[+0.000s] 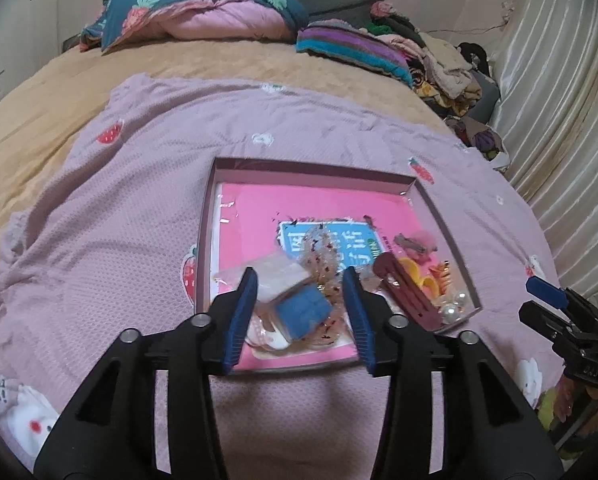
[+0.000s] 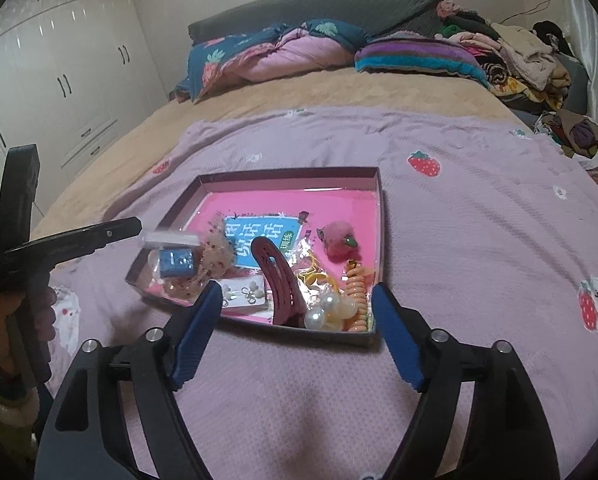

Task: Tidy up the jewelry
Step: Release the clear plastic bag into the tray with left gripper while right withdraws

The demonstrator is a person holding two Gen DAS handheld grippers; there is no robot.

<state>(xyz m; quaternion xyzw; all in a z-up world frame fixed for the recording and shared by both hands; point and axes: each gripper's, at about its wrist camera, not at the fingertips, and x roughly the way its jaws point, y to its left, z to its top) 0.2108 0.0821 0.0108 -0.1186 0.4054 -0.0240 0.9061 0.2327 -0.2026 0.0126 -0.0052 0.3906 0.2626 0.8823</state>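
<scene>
Your left gripper (image 1: 301, 316) hangs over the near left corner of the tray (image 1: 415, 186). Its fingers stand partly apart, with the blue box (image 1: 305, 312) in the gap between them. In the right wrist view that box (image 2: 175, 263) appears just off the tip of the left gripper, with a clear packet (image 2: 171, 239) above it. No pad visibly presses on it, so treat it as released, not held. Whether it rests on the tray floor or on the items beneath cannot be told.

Your right gripper (image 2: 297, 330) is spread wide and holds nothing. It sits just outside the near edge of the tray (image 2: 287, 172), pointing down and forward at the near right corner.

The relation that matters: the remaining loose items lie straight ahead of the right fingers, not the left. The red clip (image 2: 277, 280) runs lengthwise away from you, curving toward the tray's middle. The pearls (image 2: 327, 310) and the coil tie (image 2: 357, 300) lie just right of it, touching or nearly so. The right hand is the nearer one.

To take the clip, bring the fingers across its narrow width, not along its length. Expect crowding from the pearls.
</scene>
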